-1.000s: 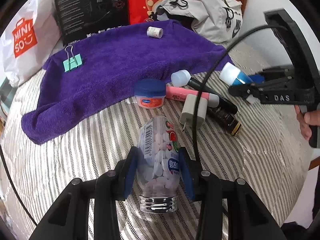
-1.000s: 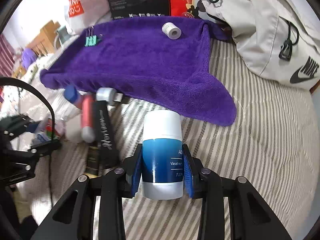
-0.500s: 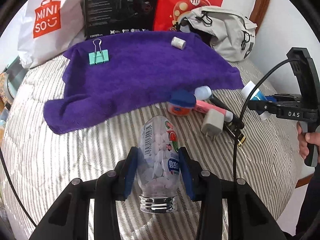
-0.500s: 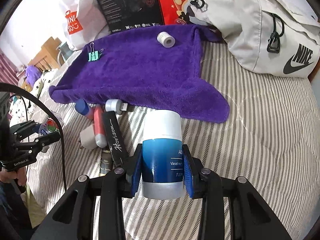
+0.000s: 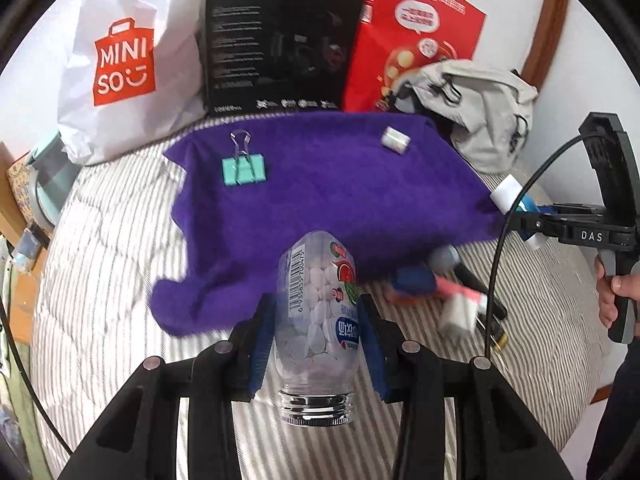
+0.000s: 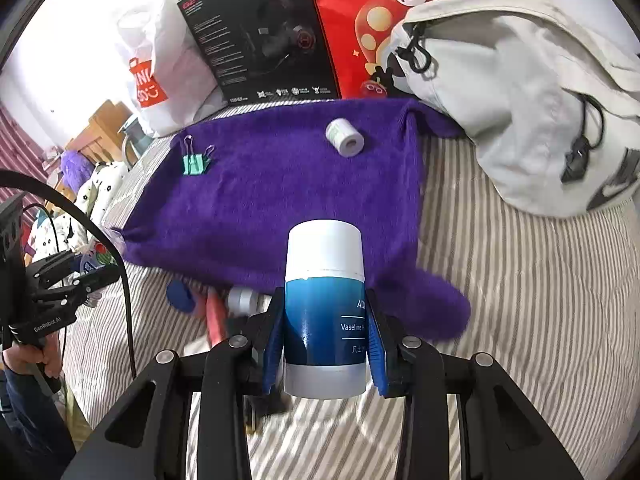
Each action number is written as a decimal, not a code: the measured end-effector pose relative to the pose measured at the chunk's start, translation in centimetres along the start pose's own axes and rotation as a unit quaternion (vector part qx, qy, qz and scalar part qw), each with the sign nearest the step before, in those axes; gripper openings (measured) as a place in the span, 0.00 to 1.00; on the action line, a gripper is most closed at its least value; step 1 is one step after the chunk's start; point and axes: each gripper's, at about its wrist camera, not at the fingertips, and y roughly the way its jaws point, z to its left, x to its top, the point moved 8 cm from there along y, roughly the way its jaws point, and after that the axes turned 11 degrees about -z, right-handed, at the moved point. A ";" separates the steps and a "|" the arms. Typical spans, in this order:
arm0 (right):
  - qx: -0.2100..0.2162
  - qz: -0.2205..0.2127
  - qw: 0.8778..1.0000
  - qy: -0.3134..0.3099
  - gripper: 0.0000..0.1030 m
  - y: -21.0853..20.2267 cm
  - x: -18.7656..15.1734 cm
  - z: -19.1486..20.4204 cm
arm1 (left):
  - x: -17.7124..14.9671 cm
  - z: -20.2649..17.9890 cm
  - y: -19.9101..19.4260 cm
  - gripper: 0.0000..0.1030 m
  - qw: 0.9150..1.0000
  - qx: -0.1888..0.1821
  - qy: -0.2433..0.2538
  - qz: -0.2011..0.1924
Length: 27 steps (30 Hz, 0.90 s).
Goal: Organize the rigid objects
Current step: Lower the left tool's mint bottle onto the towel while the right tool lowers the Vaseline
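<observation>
Bound for the purple towel (image 5: 320,184) at twelve o'clock, the left gripper (image 5: 316,344) clenched a mint bottle (image 5: 316,308) while the right gripper (image 6: 324,344) clamped a lotion bottle (image 6: 324,308) above the striped bed (image 6: 520,300).

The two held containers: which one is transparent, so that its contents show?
The candy bottle in the left gripper; white tablets show inside. The Vaseline container is opaque.

Both views are bright with soft daylight, and the shadows are weak. The fisheye lens bends the edges strongly, with black corners. In the left view the small items (image 5: 444,292) beside the purple towel (image 5: 320,184) are motion-blurred. The white wall is overexposed.
</observation>
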 end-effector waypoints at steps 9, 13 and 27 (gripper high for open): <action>-0.001 0.005 1.000 -0.001 0.35 3.4 3.2 -0.6 | 2.7 2.4 3.0 0.38 1.000 0.018 -0.014 -0.002; -0.011 0.008 1.000 -0.006 0.35 5.0 4.5 -1.1 | 3.5 3.0 4.6 0.38 1.000 0.022 -0.017 0.002; -0.058 0.032 0.996 -0.054 0.35 10.4 6.0 -1.7 | 4.3 4.1 7.7 0.38 0.999 0.024 -0.033 0.010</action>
